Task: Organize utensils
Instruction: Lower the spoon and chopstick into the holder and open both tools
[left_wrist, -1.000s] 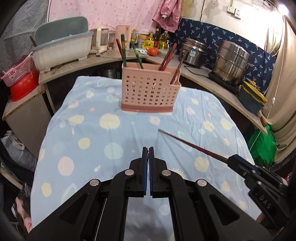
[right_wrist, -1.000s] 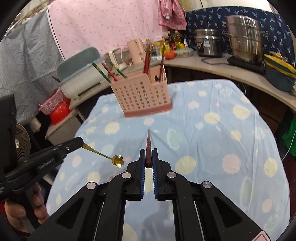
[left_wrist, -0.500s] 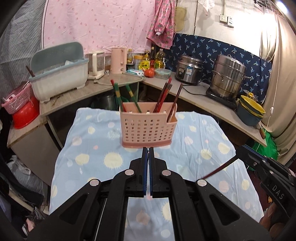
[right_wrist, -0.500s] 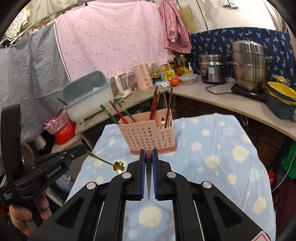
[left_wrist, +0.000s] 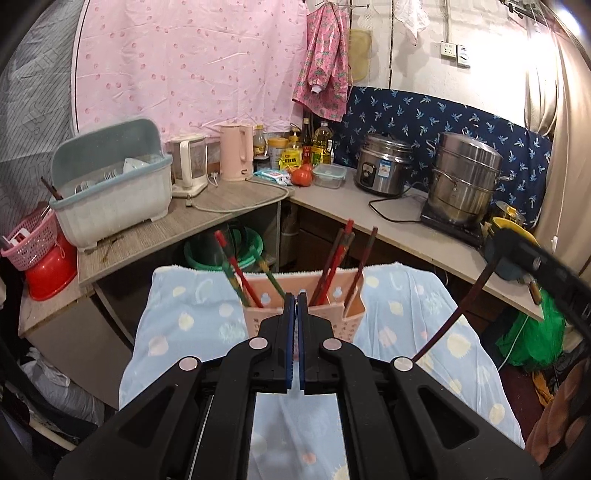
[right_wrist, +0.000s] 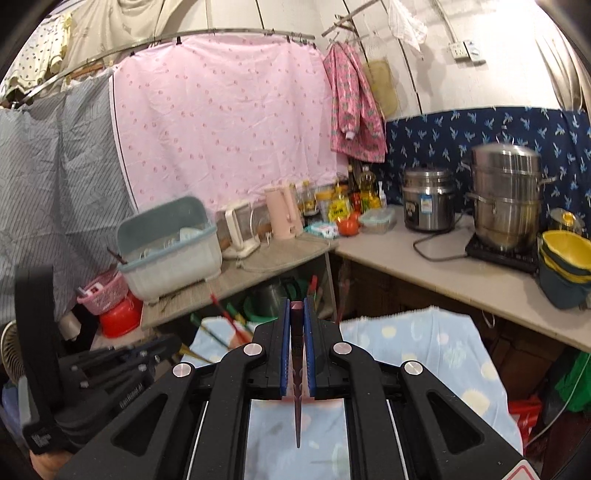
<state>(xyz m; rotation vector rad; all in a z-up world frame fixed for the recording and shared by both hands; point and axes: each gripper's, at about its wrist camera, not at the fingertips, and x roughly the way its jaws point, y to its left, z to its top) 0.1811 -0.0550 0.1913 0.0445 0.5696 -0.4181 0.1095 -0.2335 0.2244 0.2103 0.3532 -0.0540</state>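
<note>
Spotted worktop (left_wrist: 399, 306) lay below. Right claw (right_wrist: 296, 325) clamped a chopstick (right_wrist: 297, 402); left claw (left_wrist: 296, 314) was pressed together. Next, we judged: tip into basket (left_wrist: 351, 314) ahead.

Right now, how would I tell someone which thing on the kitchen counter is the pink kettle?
Find the big pink curtain, then the counter below it. Near the corner stands the pink kettle, right of the white glass-sided appliance and left of the bottles. It is the only tall, plain pale-pink jug with a side handle.
</note>
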